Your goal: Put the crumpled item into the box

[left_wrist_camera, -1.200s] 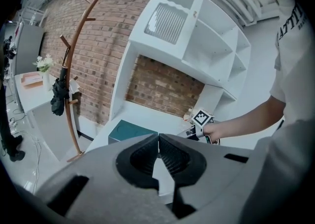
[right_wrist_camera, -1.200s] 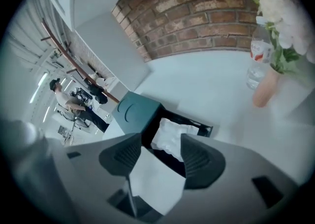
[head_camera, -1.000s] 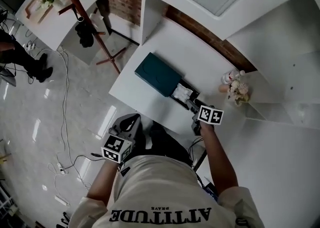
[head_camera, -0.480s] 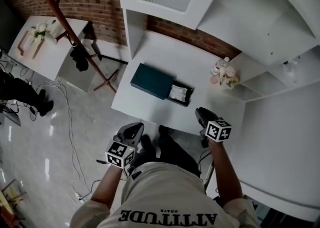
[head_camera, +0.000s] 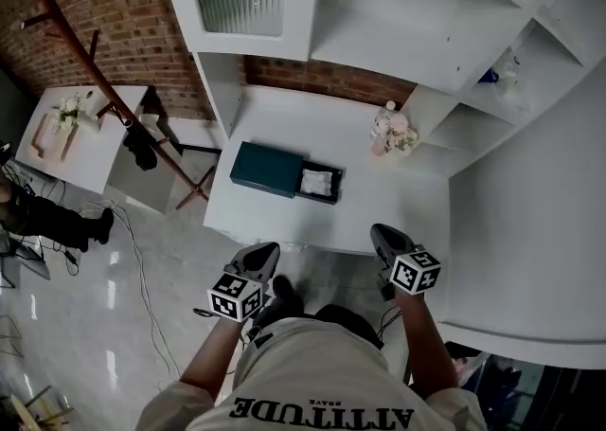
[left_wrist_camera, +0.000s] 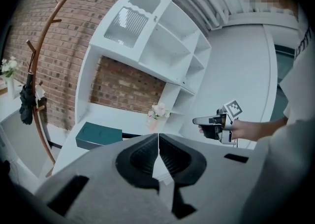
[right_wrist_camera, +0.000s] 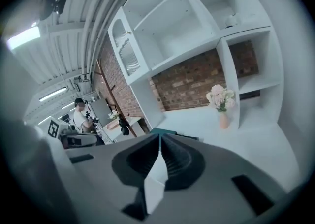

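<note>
**Far left, floor area**
- Side table (head_camera: 90,150), white, with a small bunch of flowers (head_camera: 68,112) on it.
- Coat stand (head_camera: 95,88), reddish-brown, with a dark item (head_camera: 142,147) hanging from it; it stands against the brick wall (head_camera: 133,31).
- Cables (head_camera: 142,278) trail loosely across the glossy floor.

**Centre, worktop**
- Worktop (head_camera: 379,206), white, set under a white shelving unit (head_camera: 398,22).
- Box (head_camera: 267,170), dark teal, lying flat towards the left of the worktop. Its dark inner tray (head_camera: 333,194) is slid out to the right.
- Crumpled item (head_camera: 319,180), white, lying inside the slid-out tray, apart from both tools.
- Vase of pale flowers (head_camera: 393,131), upright at the far right of the worktop, beside the shelving.

**Near side, in the person's hands**
- Left hand-held gripper (head_camera: 263,254), off the near edge of the worktop and over the floor, well apart from the box. Jaws pressed together with nothing between them. Marker cube (head_camera: 234,295) behind it.
- Right hand-held gripper (head_camera: 383,238), just at the near edge of the worktop, right of the box and well apart from it. Jaws pressed together and empty. Marker cube (head_camera: 415,270) behind it.
</note>
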The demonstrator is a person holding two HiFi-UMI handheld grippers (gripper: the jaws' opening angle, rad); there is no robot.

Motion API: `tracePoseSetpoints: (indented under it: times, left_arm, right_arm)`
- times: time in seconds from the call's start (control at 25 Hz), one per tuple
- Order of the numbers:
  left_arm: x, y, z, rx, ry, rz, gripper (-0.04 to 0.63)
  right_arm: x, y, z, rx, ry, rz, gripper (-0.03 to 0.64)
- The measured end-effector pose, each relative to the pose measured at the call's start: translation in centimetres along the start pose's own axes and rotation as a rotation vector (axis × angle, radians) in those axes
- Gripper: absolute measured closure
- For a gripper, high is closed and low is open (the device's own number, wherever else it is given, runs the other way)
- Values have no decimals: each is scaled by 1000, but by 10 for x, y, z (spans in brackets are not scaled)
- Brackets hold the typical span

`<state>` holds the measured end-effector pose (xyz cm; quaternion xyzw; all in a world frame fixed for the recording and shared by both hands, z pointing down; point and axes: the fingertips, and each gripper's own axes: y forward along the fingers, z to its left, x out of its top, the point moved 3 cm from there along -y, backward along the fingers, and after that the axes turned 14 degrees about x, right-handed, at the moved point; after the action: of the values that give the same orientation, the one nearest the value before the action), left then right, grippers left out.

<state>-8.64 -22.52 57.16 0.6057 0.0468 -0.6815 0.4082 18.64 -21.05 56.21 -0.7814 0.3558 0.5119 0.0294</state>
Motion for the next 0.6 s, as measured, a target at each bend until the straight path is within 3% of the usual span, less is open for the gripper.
tracePoseSetpoints:
  times: [0.32,0.6]
  left_arm:
    - [-7,-34,-55,36,-19,-41,568]
    - [-45,-77,-122,69,-69,-68,568]
  right_arm:
    - [-25,-79,21,24,-30,-49,580]
    - [-68,-159,36,51,-15,-63,580]
